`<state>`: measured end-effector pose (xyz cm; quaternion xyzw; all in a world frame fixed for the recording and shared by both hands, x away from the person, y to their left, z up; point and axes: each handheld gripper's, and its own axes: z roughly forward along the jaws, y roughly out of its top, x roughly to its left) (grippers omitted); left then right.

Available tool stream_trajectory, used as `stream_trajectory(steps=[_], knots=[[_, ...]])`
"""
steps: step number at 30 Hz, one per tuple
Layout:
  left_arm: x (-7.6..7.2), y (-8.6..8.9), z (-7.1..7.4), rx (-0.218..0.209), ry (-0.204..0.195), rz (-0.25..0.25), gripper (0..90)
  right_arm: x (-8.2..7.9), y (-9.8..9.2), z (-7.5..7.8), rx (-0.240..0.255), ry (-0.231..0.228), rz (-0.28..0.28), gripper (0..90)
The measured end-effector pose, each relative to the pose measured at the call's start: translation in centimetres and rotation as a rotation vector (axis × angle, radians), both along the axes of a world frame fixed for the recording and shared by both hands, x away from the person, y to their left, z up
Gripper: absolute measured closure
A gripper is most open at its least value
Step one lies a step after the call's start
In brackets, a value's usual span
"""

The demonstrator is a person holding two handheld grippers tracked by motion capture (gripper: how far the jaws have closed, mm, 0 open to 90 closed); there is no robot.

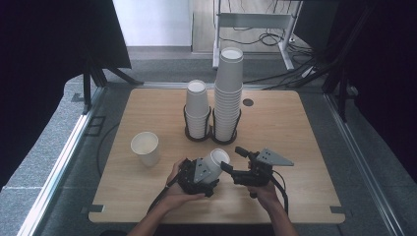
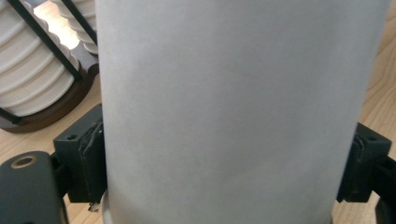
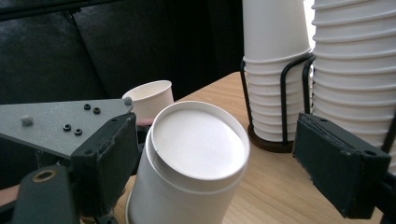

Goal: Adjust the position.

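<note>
Two tools meeting low, left tool (image 1: 199, 178) clamping tilted cup (image 1: 215, 164), right tool (image 1: 235, 161) spread.

My top camera looks down over whole table (image 1: 147, 105). Left gripper camera sits very close to white cup (image 2: 233, 112). Right gripper camera sees same cup (image 3: 196, 158), cup stacks (image 3: 327, 70) behind.

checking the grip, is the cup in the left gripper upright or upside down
Upside down and tilted: the cup in the left gripper shows its flat closed base on top, seen in the right gripper view.
</note>
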<state>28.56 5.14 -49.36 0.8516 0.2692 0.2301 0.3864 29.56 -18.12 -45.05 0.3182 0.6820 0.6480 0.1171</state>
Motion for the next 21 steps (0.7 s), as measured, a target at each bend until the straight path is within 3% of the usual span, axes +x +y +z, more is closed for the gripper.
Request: stream_trajectory(steps=[7, 10, 12, 19, 21], knots=[[0.3, 0.4, 0.1, -0.007, 0.000, 0.024, 12.0, 0.2, -0.7, 0.0, -0.012, 0.005, -0.006, 14.1], [0.5, 0.6, 0.5, -0.006, -0.015, 0.025, 12.0, 0.4, -0.9, 0.0, -0.040, 0.005, -0.003, 14.3], [0.6, 0.8, 0.8, -0.006, -0.026, 0.028, 12.0, 0.5, -1.0, 0.1, -0.071, -0.002, -0.001, 14.6], [1.2, 0.7, 1.6, 0.003, -0.054, 0.034, 12.0, 1.8, -1.6, 1.0, -0.271, -0.007, 0.026, 14.9], [1.4, 0.5, 1.8, 0.025, -0.066, 0.029, 12.0, 2.2, -1.8, 1.8, -0.327, -0.009, 0.045, 14.9]])
